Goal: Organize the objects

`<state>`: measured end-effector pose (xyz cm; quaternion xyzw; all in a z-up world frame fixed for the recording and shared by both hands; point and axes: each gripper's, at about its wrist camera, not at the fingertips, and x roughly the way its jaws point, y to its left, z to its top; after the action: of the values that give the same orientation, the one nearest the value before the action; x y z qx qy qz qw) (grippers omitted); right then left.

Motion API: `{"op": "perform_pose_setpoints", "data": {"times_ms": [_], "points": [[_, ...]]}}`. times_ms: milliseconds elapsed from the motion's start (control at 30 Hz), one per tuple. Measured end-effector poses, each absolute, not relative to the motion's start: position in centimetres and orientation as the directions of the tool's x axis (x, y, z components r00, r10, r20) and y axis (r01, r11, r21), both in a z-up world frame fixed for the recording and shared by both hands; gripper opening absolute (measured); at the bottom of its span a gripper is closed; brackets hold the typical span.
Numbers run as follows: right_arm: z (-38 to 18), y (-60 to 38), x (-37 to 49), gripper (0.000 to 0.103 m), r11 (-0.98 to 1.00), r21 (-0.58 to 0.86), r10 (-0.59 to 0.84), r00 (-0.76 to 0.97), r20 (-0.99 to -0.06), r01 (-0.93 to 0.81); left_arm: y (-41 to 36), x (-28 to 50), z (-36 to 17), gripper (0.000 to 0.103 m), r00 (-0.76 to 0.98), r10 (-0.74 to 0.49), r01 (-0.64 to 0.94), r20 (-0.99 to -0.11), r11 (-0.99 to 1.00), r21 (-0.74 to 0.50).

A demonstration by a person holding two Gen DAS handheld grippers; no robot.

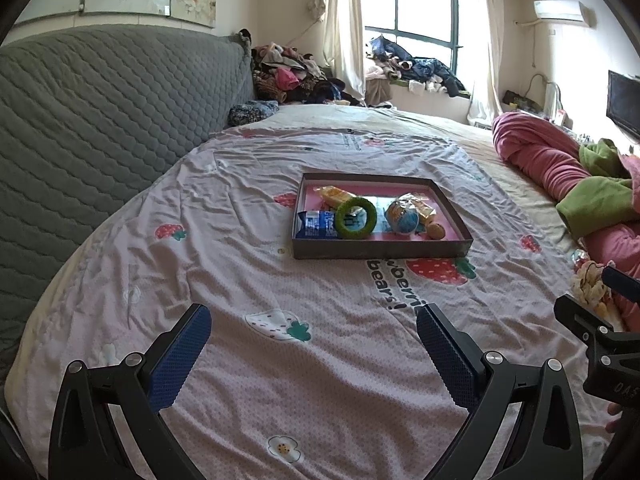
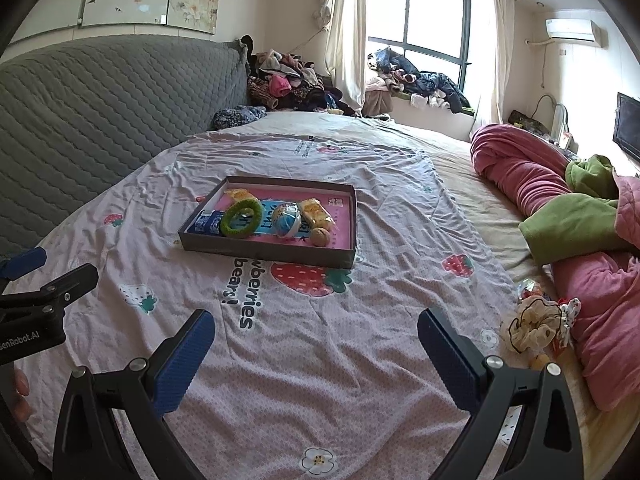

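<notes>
Left wrist view: the left gripper hovers low over the bedsheet, fingers spread wide and empty; the tray lies ahead, holding a green ring.

Right wrist view: the right gripper hovers likewise, spread and empty, a scrunchie just right.

Daylight floods through the window, blown out white; the bed is softly lit; fisheye edges bend and darken.

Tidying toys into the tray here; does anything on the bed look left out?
Yes: a cream frilly scrunchie with small trinkets lies loose beside the pink quilt, outside the dark shallow tray.
</notes>
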<state>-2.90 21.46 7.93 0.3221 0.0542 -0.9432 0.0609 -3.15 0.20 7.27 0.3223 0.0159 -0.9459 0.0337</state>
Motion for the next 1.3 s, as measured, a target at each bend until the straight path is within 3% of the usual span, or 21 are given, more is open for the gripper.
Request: {"op": "perform_pose_setpoints", "data": {"times_ms": [1300], "points": [[1.9, 22.4, -3.8, 0.102, -0.988, -0.057, -0.071, -0.742, -0.667, 0.145, 0.2, -5.2, 0.7, 0.102, -0.738, -0.055, 0.075, -0.673, -0.997, 0.0]]}}
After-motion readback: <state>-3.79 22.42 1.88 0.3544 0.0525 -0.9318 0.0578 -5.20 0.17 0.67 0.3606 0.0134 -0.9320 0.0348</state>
